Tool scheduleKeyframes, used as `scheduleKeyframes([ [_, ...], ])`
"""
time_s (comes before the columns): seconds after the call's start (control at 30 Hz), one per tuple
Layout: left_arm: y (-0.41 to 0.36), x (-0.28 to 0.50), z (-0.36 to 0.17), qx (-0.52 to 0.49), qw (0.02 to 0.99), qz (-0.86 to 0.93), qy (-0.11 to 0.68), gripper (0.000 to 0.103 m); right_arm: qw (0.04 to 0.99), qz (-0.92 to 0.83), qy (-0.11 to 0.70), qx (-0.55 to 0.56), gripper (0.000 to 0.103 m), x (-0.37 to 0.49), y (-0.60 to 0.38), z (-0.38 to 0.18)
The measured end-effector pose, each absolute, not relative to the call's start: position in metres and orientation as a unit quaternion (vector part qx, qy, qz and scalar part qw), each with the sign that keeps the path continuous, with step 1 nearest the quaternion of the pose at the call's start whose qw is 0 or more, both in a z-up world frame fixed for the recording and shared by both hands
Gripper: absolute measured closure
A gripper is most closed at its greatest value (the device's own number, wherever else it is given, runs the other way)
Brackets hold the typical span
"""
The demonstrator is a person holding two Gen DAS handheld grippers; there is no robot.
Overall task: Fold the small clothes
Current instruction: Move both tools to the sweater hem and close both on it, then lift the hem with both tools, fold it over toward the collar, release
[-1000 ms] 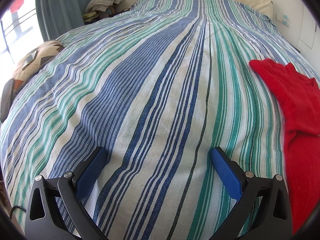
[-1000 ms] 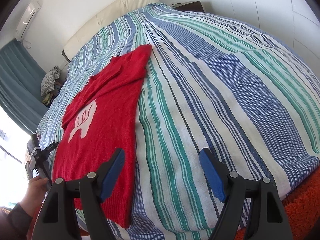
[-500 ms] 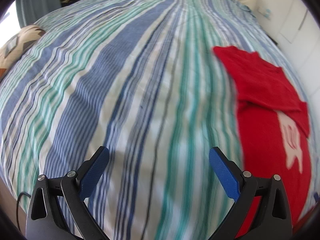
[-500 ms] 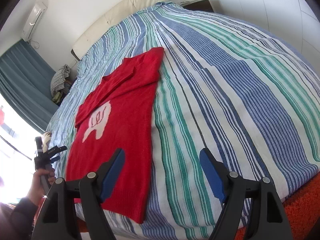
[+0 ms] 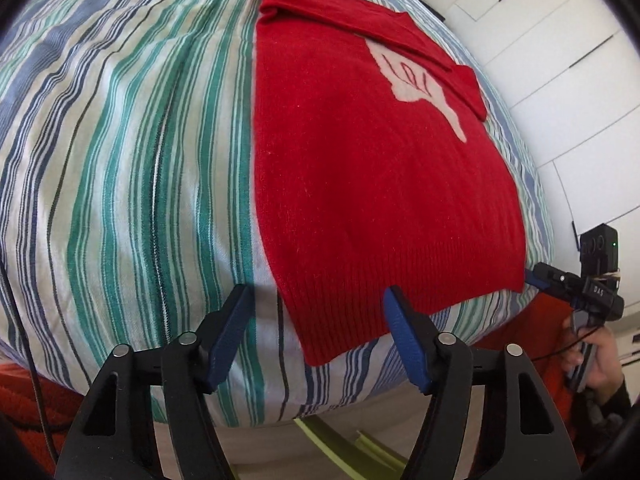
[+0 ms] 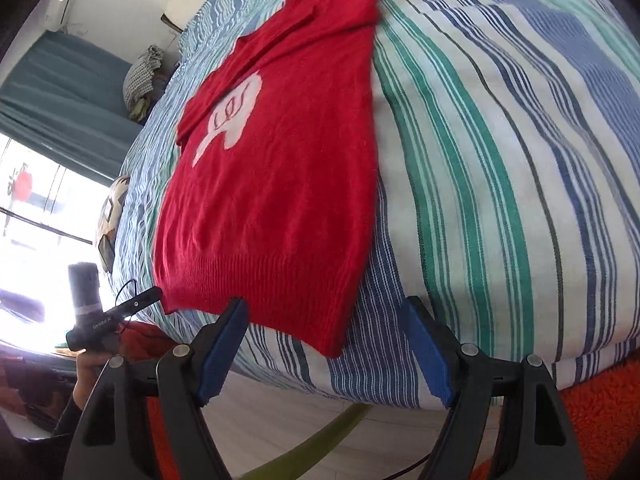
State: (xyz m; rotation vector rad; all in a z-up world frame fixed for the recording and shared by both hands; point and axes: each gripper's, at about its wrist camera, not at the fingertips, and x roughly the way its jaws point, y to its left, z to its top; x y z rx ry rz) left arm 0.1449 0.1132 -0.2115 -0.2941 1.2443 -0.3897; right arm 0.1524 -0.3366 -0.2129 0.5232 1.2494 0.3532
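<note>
A red knit sweater (image 5: 360,180) with a pale motif lies flat on the striped bed cover (image 5: 140,160), sleeves folded across its top, hem at the bed's near edge. My left gripper (image 5: 316,300) hovers at the hem's left corner. Its jaws are closing with that corner between them, and the pads are not pressing on it. My right gripper (image 6: 326,308) stands open over the hem's right corner of the sweater (image 6: 280,184), with the corner below its gap. Each wrist view also shows the other gripper at the far hem corner, held in a hand (image 5: 596,364).
The bed cover (image 6: 500,160) drops off just below the hem, with bare floor and an orange rug (image 6: 600,420) beyond. White wardrobe doors (image 5: 560,60) stand on the right. A patterned pillow (image 6: 110,216), a bright window and teal curtains (image 6: 60,80) are on the left.
My left gripper swung right from bare bed cover to the sweater's hem corner, tilting down, and its jaws narrowed. My right gripper dipped closer to the hem's other corner, opening unchanged.
</note>
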Motion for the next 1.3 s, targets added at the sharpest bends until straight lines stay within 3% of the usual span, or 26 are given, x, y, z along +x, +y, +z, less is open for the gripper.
scheduleKeyframes([
  [0.03,0.111,0.147,-0.213,-0.136,0.782,-0.183,0.58,0.057,0.761,0.165,0.577,0.248,0.027,0.153,-0.335,-0.218],
  [0.07,0.11,0.148,-0.215,-0.142,0.777,-0.19,0.583,0.076,0.758,0.17,0.579,0.25,0.036,0.153,-0.332,-0.22],
  [0.13,0.108,0.149,-0.221,-0.167,0.761,-0.207,0.592,0.097,0.757,0.177,0.577,0.25,0.073,0.154,-0.327,-0.221],
  [0.17,0.109,0.146,-0.22,-0.172,0.762,-0.202,0.591,0.098,0.754,0.178,0.58,0.251,0.098,0.155,-0.326,-0.222],
  [0.47,0.135,0.167,-0.139,-0.285,0.792,-0.228,0.489,0.099,0.796,0.169,0.487,0.317,0.099,0.169,-0.356,-0.162],
  [0.77,0.12,0.344,-0.112,-0.293,0.832,-0.192,0.431,0.099,0.856,0.147,0.405,0.286,0.099,0.337,-0.355,-0.12],
  [0.97,0.101,0.446,-0.13,-0.256,0.845,-0.135,0.45,0.097,0.864,0.123,0.407,0.269,0.099,0.455,-0.346,-0.14],
  [1.03,0.098,0.471,-0.145,-0.232,0.848,-0.092,0.468,0.086,0.856,0.119,0.409,0.292,0.098,0.484,-0.346,-0.158],
  [1.07,0.102,0.482,-0.154,-0.225,0.845,-0.065,0.481,0.07,0.85,0.113,0.413,0.305,0.094,0.496,-0.347,-0.169],
  [1.13,0.118,0.494,-0.166,-0.241,0.836,-0.024,0.493,0.042,0.848,0.082,0.421,0.311,0.071,0.509,-0.349,-0.184],
  [1.17,0.13,0.495,-0.166,-0.256,0.835,-0.008,0.487,0.04,0.85,0.069,0.418,0.313,0.056,0.51,-0.352,-0.186],
  [1.3,0.148,0.467,-0.144,-0.275,0.853,-0.034,0.442,0.04,0.882,0.089,0.377,0.267,0.055,0.489,-0.346,-0.159],
])
